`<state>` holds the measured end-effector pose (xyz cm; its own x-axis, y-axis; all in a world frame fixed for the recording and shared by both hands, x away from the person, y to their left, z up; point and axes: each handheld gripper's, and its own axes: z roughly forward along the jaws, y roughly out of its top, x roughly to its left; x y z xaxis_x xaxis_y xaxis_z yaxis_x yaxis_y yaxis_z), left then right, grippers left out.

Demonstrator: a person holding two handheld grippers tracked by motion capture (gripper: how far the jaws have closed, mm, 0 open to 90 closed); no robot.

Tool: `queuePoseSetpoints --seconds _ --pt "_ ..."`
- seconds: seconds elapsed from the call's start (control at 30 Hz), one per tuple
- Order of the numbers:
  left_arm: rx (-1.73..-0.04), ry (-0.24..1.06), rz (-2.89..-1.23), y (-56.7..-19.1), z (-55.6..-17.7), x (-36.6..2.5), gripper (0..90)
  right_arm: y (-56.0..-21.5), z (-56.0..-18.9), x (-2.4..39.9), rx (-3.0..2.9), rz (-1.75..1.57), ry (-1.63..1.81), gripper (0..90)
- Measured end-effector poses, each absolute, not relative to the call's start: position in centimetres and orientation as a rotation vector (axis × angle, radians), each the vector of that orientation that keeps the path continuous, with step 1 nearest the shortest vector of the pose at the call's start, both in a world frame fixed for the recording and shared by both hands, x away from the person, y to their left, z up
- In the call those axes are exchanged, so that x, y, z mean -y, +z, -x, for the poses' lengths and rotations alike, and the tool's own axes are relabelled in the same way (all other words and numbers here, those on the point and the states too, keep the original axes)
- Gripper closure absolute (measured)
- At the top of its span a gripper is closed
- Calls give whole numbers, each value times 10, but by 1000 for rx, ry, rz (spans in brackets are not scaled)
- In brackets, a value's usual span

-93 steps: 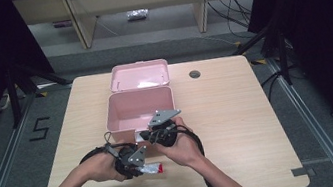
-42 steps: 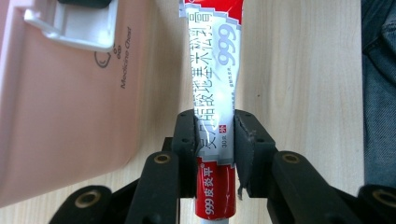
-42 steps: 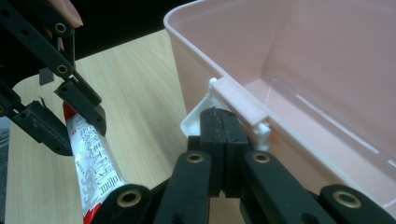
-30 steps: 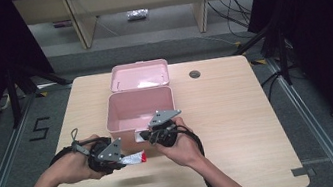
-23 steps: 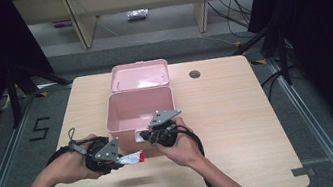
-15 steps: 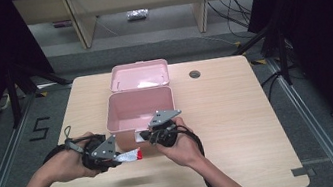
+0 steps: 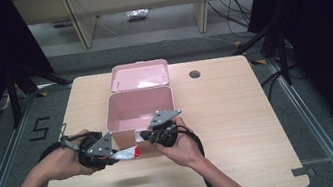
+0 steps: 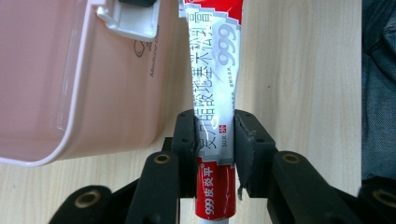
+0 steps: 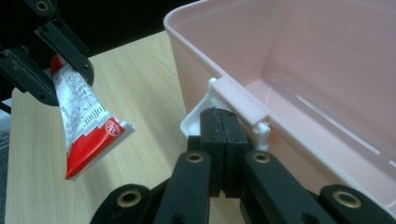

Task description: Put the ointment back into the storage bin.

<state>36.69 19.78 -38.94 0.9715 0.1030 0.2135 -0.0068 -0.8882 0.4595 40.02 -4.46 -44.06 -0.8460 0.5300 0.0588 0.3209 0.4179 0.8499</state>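
An open pink box (image 7: 110, 117) stands mid-table, its lid (image 7: 140, 75) laid back behind it. My left gripper (image 7: 113, 156) is shut on a red and white tube (image 7: 128, 153), held level just off the box's front left corner. In the left gripper view the pads (image 8: 247, 135) clamp the tube (image 8: 212, 70) near its red end, beside the box wall (image 8: 70, 70). My right gripper (image 7: 143, 136) sits at the box's front wall. Its jaws (image 9: 223, 121) are pressed together on the white latch tab (image 9: 233, 100). The tube (image 9: 86, 121) hangs to their left.
A round cable hole (image 7: 195, 74) lies in the tabletop right of the lid. Bare wood (image 7: 238, 112) stretches to the right of the box and along the near edge. Black cables trail from both grippers past the forearms.
Since three seconds ago my left gripper has carried the tube leftward, away from the right hand. Over the last second it has only shifted slightly. The right gripper has not moved.
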Motion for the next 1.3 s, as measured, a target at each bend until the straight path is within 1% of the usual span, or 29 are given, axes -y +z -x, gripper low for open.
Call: queuePoseSetpoints --seconds 0.33,0.47,0.57,0.6,0.67,0.7,0.73,0.77,0.87,0.93,0.97,1.0,1.03,1.07,1.1,1.23,1.27,1.3 --pt "-62 338 -2654 -379 -370 -200 713 -441 -400 45 -2454 -748 1397 900" --pt "-80 344 -2632 -376 -370 -201 713 -441 -400 45 -2452 -749 1397 900" --pt "-75 344 -2641 -373 -372 -201 713 -440 -400 45 -2463 -748 1387 900" --pt "-48 355 -2662 -371 -374 -202 713 -439 -400 46 -2470 -750 1379 900" --pt "-76 357 -2632 -371 -373 -201 713 -439 -400 46 -2470 -749 1378 900" --pt "-48 368 -2657 -368 -374 -202 713 -439 -400 45 -2472 -752 1381 900" --pt "-79 361 -2627 -369 -374 -201 713 -439 -400 45 -2471 -749 1380 900" --pt "-55 371 -2647 -366 -375 -202 713 -439 -400 45 -2471 -751 1379 900" --pt "-54 379 -2649 -363 -376 -203 713 -439 -399 45 -2476 -759 1383 900" --pt "-82 372 -2630 -363 -376 -202 713 -440 -400 45 -2456 -751 1396 900" --pt "-63 380 -2646 -361 -378 -202 713 -440 -400 45 -2457 -751 1396 900" --pt "-80 374 -2629 -362 -378 -201 713 -440 -400 45 -2459 -750 1396 900" --pt "-47 380 -2659 -359 -380 -202 713 -440 -400 45 -2457 -750 1397 900" --pt "-87 374 -2627 -361 -379 -201 713 -440 -400 45 -2458 -750 1396 900" --pt "-45 388 -2660 -358 -382 -201 713 -440 -400 45 -2459 -750 1394 900" --pt "-50 398 -2658 -355 -385 -200 713 -440 -400 45 -2465 -750 1388 900" --pt "-77 390 -2634 -356 -384 -200 713 -440 -400 45 -2462 -751 1392 900" --pt "-49 400 -2659 -354 -386 -200 713 -440 -400 45 -2455 -751 1397 900"
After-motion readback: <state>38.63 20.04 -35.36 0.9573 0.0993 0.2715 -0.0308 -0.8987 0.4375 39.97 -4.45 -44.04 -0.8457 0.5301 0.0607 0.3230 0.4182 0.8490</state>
